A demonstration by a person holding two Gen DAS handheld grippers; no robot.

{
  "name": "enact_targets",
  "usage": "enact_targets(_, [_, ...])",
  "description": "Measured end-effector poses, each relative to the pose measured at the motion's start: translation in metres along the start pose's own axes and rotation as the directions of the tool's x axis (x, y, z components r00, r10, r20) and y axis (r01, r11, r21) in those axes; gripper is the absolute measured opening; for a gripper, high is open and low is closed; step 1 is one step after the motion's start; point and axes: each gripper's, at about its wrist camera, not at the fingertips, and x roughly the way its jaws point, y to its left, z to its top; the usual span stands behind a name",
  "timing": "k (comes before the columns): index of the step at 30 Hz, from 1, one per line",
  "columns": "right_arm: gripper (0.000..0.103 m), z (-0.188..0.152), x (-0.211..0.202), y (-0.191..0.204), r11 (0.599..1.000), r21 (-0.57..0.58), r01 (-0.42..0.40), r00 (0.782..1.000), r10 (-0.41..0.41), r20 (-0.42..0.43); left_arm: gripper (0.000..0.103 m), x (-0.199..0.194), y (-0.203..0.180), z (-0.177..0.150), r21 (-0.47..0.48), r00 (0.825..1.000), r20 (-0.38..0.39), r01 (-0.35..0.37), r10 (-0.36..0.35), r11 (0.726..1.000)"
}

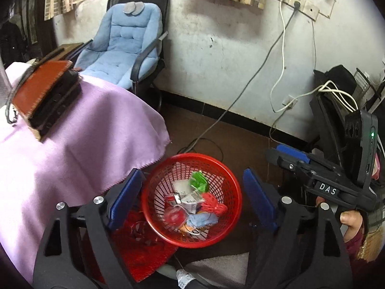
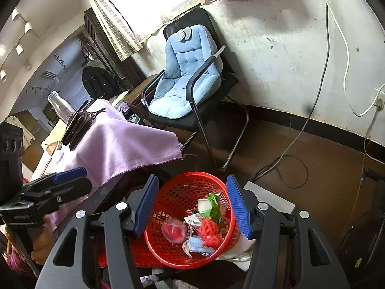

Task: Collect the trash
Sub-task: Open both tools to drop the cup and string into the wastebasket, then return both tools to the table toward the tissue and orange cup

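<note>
Below, a worktop draped in lilac cloth point(image 1: 79, 144) stands beside a red plastic mesh basket point(image 1: 192, 200) on the floor, with crumpled wrappers and other trash point(image 1: 195, 202) lying inside it. Both the left gripper point(image 1: 192, 192) and the right gripper point(image 2: 192, 207) hover above the basket, blue fingers point(image 1: 258, 202) spread, nothing between them.

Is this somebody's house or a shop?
Most likely a room in a home: a chair with a soft blue cushion, checked curtains at a window, and a red trash basket on the floor.
</note>
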Motion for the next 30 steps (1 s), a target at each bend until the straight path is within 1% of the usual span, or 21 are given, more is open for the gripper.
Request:
enact_targets(6, [0.058,0.001,-0.005,0.016,0.999,-0.033,-0.019,1.000,0.019,0.005,0.085,-0.021,0.009,-0.001,-0.022,0.999,0.039,-0.023,0.024,0.999])
enact_targets(10, [0.058,0.003,-0.013,0.035,0.997,-0.077,-0.032,0.999,0.034,0.019,0.087,-0.039,0.014,-0.004,-0.029,0.996,0.078,-0.042,0.044,0.999])
enact_targets(16, [0.059,0.008,-0.027,0.065,0.989,-0.143,-0.045,0.998,0.052,0.047,0.088,-0.073,0.023,-0.010,-0.054,0.986,0.149,-0.062,0.069,0.997])
enact_targets(24, [0.061,0.010,-0.048,0.118,0.966,-0.251,-0.065,0.993,0.087,0.077,0.091,-0.128,0.043,-0.028,-0.112,0.959,0.257,-0.098,0.124,0.989])
enact_targets(30, [0.063,0.003,-0.063,0.173,0.928,-0.358,-0.102,0.986,0.142,0.085,0.092,-0.169,0.066,-0.048,-0.174,0.930,0.325,-0.118,0.170,0.978])
